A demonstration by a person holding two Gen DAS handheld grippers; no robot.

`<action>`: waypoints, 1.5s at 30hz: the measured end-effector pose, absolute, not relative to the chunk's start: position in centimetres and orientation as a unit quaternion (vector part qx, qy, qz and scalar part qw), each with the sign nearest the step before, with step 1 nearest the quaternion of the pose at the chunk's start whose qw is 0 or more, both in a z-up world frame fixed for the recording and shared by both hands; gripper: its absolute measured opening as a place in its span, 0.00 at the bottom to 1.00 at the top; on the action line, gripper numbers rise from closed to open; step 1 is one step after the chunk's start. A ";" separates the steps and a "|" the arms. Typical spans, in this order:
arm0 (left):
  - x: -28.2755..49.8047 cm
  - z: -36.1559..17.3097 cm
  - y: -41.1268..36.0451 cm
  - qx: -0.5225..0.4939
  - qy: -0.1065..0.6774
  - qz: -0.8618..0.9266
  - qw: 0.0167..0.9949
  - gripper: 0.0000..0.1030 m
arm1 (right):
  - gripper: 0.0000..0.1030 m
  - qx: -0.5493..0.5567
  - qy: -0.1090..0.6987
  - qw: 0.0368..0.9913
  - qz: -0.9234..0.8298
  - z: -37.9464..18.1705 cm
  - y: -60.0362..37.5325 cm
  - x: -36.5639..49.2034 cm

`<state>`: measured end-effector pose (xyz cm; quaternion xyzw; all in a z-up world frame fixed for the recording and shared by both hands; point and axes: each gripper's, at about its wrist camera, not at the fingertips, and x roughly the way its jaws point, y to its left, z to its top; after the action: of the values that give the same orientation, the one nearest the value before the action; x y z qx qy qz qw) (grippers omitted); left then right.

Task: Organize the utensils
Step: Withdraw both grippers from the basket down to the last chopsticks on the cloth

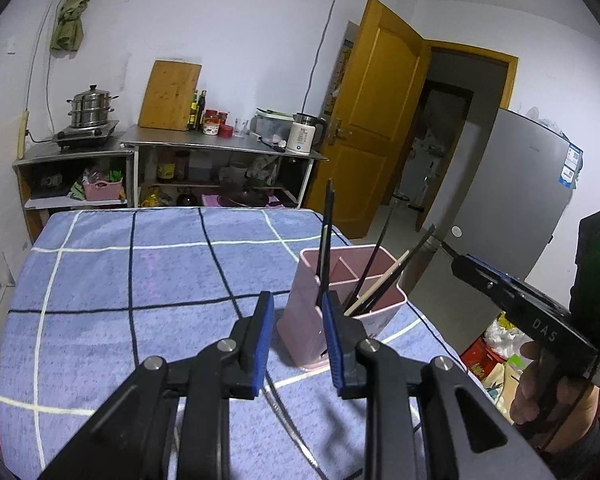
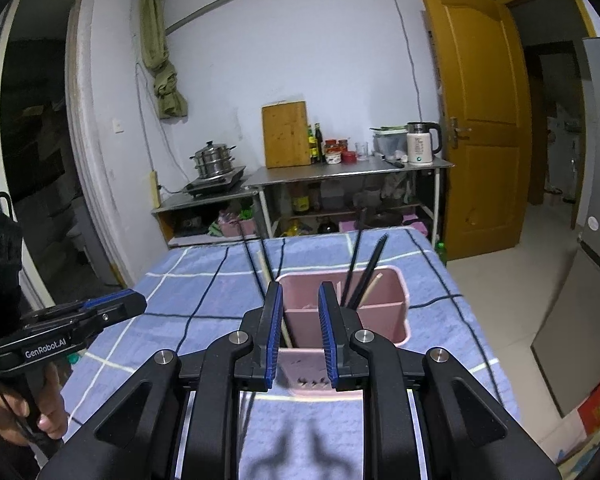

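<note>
A pink utensil holder (image 1: 312,312) with inner compartments stands on the blue checked tablecloth (image 1: 140,272). It also shows in the right wrist view (image 2: 380,316). Several black and pale chopsticks (image 1: 374,276) lean inside it, also seen in the right wrist view (image 2: 366,276). My left gripper (image 1: 298,300) is open and empty, just in front of the holder. My right gripper (image 2: 300,288) is open and empty, close above the holder's near side. Each gripper shows in the other's view, the right one (image 1: 460,266) and the left one (image 2: 136,304).
The tablecloth (image 2: 440,300) covers the whole table; its edges drop off at left and right. Behind stand steel shelves (image 1: 220,144) with a steamer pot (image 1: 90,108), cutting board, bottles and kettle (image 1: 302,136). A wooden door (image 1: 376,120) and grey fridge (image 1: 516,200) are at right.
</note>
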<state>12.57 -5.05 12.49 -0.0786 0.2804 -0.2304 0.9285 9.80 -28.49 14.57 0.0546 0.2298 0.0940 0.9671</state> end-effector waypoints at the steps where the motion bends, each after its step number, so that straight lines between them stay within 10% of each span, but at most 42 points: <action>1: 12.3 12.2 -4.7 -0.078 0.281 -0.227 0.929 0.29 | 0.18 0.053 0.233 0.966 0.097 14.3 -28.2 9.7; 45: 18.0 -4.8 0.8 -0.078 0.450 -0.126 0.881 0.26 | 0.18 -0.020 0.425 0.891 0.158 -2.9 -17.0 18.0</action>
<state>18.01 0.79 -4.85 -0.0780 0.4499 -0.1259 0.8807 18.02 -16.95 -2.90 -0.0195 0.4247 0.1584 0.8912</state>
